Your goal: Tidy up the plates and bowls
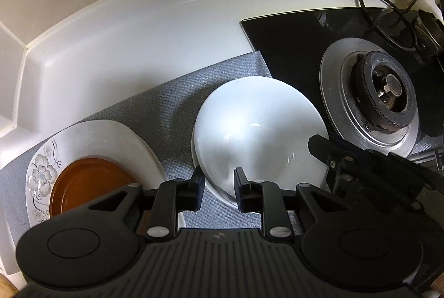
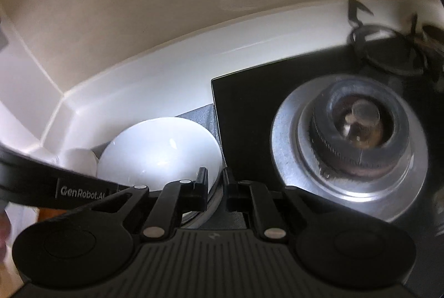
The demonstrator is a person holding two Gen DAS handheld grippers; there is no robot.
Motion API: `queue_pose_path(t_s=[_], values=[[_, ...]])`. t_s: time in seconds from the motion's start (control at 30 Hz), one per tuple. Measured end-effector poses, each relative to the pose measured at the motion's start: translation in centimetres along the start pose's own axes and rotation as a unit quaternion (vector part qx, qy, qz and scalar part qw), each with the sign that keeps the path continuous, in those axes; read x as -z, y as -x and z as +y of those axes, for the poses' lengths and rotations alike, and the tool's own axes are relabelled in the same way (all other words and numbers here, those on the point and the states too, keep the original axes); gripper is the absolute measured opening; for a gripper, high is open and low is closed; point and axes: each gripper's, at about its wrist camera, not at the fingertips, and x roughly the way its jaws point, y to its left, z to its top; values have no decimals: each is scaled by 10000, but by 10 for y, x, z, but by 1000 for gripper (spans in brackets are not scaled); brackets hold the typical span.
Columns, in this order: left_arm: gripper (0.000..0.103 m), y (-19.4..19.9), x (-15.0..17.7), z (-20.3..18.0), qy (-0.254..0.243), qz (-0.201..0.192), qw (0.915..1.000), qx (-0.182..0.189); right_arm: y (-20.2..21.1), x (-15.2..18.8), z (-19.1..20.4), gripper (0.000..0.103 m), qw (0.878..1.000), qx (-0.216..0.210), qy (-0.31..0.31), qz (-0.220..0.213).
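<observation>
A white bowl [image 1: 258, 131] sits on a grey mat [image 1: 166, 100], with a second white rim showing under it. My left gripper [image 1: 219, 187] straddles the bowl's near rim, jaws a little apart with the rim between them. At the left a brown plate [image 1: 86, 184] lies on a white floral plate [image 1: 91, 137]. In the right wrist view the white bowl [image 2: 161, 150] is at lower left, and my right gripper [image 2: 216, 187] has its jaws close together over the bowl's right rim. The right gripper's body also shows in the left wrist view [image 1: 360, 164].
A black glass hob [image 1: 305, 39] with a steel burner [image 1: 383, 92] lies right of the mat, also in the right wrist view [image 2: 358, 131]. A black pan support [image 1: 388, 12] stands behind. The white counter [image 1: 138, 28] meets a beige wall at the back.
</observation>
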Motion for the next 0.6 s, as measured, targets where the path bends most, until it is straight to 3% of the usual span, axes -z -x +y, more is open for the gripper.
queue_pose_path(t_s=[0.1, 0.17, 0.27, 0.47, 0.6], values=[[27, 2, 5, 14, 330, 197, 9982, 459, 0, 3, -20, 21, 9965, -445, -703, 66], [27, 5, 7, 20, 318, 97, 9975, 623, 1, 6, -29, 22, 9927, -651, -1013, 78], [28, 3, 6, 25, 216, -39, 9988, 437, 3, 11, -33, 24, 9904, -822, -1108, 108], [29, -17, -5, 24, 207, 156, 9983, 521, 2, 17, -30, 46, 9937, -673, -878, 152], [32, -31, -3, 10, -201, 126, 9995, 215, -5, 18, -27, 46, 9923, -874, -850, 204]])
